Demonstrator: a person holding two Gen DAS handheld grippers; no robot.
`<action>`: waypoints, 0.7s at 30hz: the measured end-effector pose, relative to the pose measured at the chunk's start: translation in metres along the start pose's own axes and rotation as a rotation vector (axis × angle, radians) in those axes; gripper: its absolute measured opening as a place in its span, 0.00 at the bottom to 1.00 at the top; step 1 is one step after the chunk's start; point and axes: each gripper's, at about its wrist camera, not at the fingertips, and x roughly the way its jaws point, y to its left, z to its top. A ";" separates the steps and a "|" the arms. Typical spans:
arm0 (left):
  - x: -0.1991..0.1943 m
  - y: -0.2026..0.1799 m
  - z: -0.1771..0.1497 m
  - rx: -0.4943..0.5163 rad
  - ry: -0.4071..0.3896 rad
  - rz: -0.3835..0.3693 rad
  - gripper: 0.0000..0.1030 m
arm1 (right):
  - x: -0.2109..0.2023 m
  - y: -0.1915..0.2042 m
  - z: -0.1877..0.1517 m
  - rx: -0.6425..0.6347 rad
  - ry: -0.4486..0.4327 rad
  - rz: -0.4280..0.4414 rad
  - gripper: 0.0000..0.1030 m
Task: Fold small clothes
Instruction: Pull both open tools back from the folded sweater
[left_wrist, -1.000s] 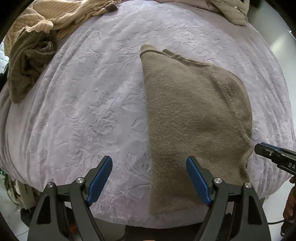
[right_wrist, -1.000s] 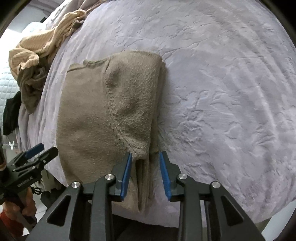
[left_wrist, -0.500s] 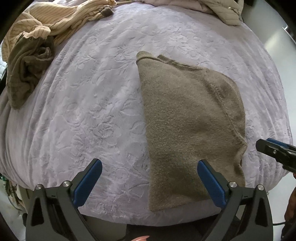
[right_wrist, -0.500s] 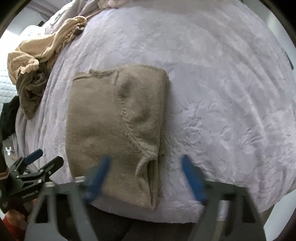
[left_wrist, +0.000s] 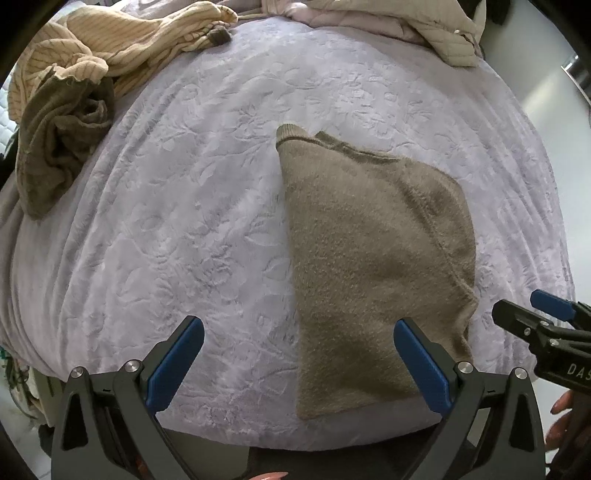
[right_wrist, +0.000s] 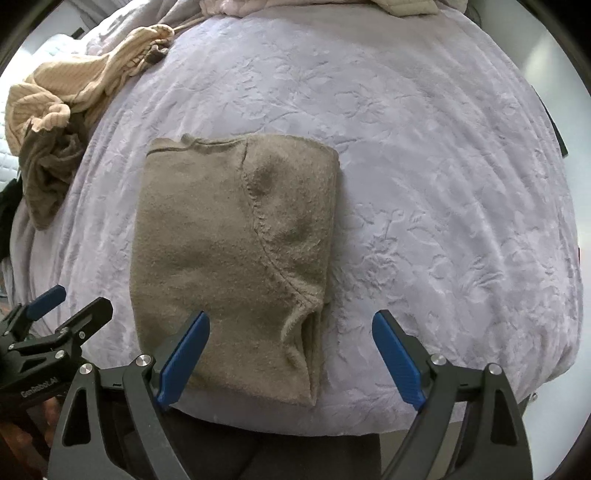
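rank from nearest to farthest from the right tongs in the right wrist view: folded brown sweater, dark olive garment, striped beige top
1. Folded brown sweater: just ahead of the right tongs, slightly left.
2. Dark olive garment: crumpled at the bed's left edge.
3. Striped beige top: far left corner, behind the olive one.

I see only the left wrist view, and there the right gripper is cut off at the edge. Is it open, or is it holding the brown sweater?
Observer: The right gripper is wide open and holds nothing. The brown sweater lies folded on the blanket.
Operator: Where are its fingers relative to the sweater?
Observer: One finger appears over the sweater's near edge. The other appears over bare blanket, to the right of the sweater.
Operator: Is the sweater's right side tidy?
Observer: At the near right corner, several folded layers show, stacked one on another.
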 end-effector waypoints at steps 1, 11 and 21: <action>-0.001 -0.001 0.000 0.002 0.001 0.004 1.00 | 0.000 -0.001 0.000 0.009 0.003 -0.002 0.89; -0.002 -0.002 0.001 -0.004 0.002 0.023 1.00 | -0.005 -0.006 0.000 0.045 0.019 -0.053 0.89; -0.002 -0.002 0.000 0.002 -0.001 0.033 1.00 | -0.006 -0.001 0.003 0.032 0.019 -0.073 0.89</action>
